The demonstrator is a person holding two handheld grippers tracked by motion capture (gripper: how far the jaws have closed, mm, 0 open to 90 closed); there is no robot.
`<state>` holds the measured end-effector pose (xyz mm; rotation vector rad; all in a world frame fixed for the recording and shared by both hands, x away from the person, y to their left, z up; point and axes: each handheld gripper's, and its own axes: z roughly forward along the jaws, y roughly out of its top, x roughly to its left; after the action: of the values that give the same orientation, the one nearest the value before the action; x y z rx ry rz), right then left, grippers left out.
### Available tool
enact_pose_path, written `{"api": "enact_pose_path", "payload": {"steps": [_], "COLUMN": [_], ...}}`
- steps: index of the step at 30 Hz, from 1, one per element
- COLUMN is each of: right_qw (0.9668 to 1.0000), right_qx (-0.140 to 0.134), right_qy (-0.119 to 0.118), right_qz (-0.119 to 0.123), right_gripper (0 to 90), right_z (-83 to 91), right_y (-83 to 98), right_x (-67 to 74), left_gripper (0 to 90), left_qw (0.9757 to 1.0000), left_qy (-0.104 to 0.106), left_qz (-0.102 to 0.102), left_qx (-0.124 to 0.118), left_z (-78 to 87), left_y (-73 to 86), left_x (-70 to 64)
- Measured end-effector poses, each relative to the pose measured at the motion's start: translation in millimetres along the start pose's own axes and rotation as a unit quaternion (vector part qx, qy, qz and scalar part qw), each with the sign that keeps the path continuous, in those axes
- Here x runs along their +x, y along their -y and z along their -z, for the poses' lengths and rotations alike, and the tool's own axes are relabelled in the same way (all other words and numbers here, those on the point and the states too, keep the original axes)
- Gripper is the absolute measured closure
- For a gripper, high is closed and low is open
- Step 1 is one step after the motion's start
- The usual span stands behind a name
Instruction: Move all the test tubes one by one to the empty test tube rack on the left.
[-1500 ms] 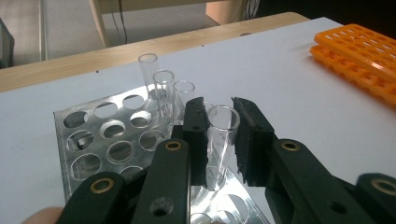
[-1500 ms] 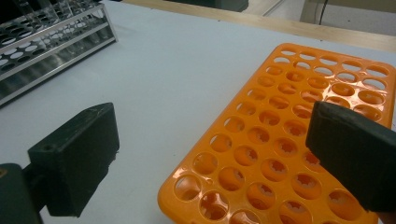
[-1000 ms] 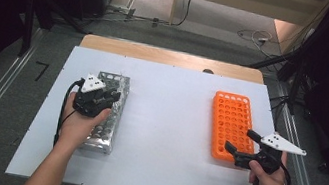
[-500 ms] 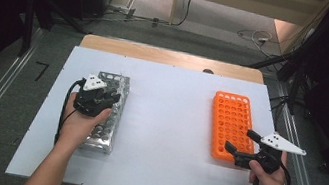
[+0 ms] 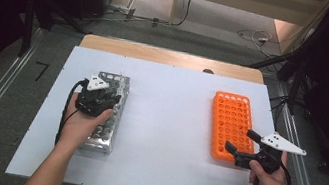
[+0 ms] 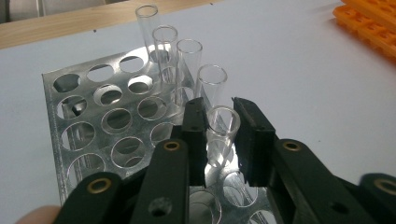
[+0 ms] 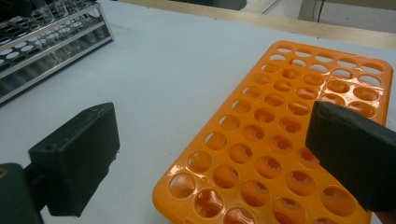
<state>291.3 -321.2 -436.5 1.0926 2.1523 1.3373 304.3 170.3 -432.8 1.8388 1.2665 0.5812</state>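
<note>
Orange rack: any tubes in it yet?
No, every hole of the orange rack that shows stands empty; the glass tubes are in the metal rack.

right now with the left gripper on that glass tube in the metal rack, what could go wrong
The left gripper pinches a thin glass tube just below its rim; squeezing harder could crack it, and a shallow hold could slip.
More tubes stand close behind in the same row of the metal rack, so a tilted pull may knock them.
The right gripper hangs open above the near end of the orange rack; it could bump that rack.
</note>
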Motion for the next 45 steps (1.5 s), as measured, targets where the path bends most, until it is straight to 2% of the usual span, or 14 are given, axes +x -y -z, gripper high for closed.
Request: {"api": "enact_pose_path", "payload": {"steps": [4,6,11,16,17,22,24,27,35,45], "right_qw": [1.0,1.0,1.0,1.0,1.0,1.0,1.0,1.0,1.0,1.0], "right_qx": [0.0,0.0,-0.001,-0.001,-0.002,-0.002,-0.002,-0.001,-0.001,-0.002], "right_qy": [0.0,0.0,0.0,-0.001,-0.001,-0.001,-0.001,-0.001,0.0,-0.001], "right_qz": [0.0,0.0,0.0,0.0,0.0,0.0,0.0,0.0,0.001,-0.001], "right_gripper": [1.3,1.3,1.3,1.3,1.3,1.3,1.2,1.2,1.2,1.2], "right_z": [0.2,0.2,0.1,0.2,0.1,-0.3,-0.4,-0.6,-0.7,-0.6], "right_y": [-0.1,-0.1,-0.1,-0.1,-0.1,-0.2,-0.2,-0.3,-0.3,-0.3], "right_x": [-0.1,-0.2,-0.4,-0.2,-0.4,-0.3,-0.1,0.1,0.1,0.1], "left_gripper": [63.0,55.6,41.3,18.8,14.8,6.1,1.8,0.0,0.0,0.0], "left_qw": [1.0,0.9999,0.9998,0.9995,0.9994,0.998,0.9976,0.997,0.9943,0.993], "left_qy": [-0.002,-0.008,0.002,0.002,0.007,0.032,0.037,0.048,0.069,0.072], "left_qz": [0.004,0.009,0.011,0.019,0.021,0.028,0.027,0.018,0.013,0.004], "left_qx": [-0.004,-0.005,-0.017,-0.026,-0.028,-0.048,-0.052,-0.058,-0.08,-0.093], "left_z": [2.1,2.9,6.7,9.1,10.0,14.8,15.8,17.5,25.9,37.1], "left_y": [-0.3,-0.5,-0.6,-1.1,-1.1,-1.6,-1.7,-1.3,2.3,10.9], "left_x": [0.7,1.6,3.4,4.2,4.9,5.7,4.5,2.5,-1.9,-5.5]}}
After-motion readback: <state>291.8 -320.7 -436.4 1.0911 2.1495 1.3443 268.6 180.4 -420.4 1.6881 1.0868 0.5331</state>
